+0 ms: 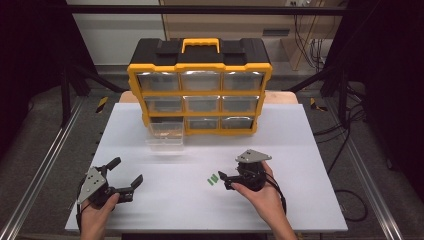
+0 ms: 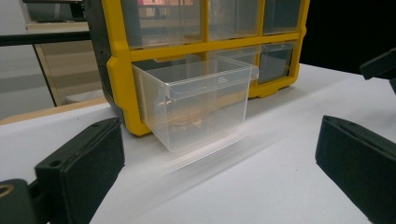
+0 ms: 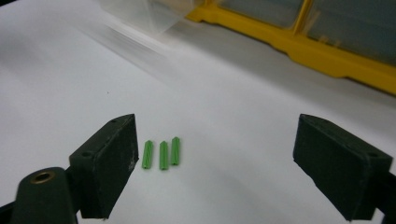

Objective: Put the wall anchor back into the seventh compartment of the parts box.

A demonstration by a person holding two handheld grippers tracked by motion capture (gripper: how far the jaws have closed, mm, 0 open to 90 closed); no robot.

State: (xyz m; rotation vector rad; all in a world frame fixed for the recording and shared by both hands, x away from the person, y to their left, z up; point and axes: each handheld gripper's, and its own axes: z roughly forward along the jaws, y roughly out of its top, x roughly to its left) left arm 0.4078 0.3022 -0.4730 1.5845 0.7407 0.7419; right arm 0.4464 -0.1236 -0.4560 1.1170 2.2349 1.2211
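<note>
Green pegs, three of them, lie side by side on the tabletop just ahead of our right gripper, whose jaws are spread and empty; we judge them light, stiff and prone to roll, so pinch one across its middle. Left gripper is also spread, empty, well apart, facing the pulled-out clear drawer of the yellow organizer; nothing blocks us.
</note>
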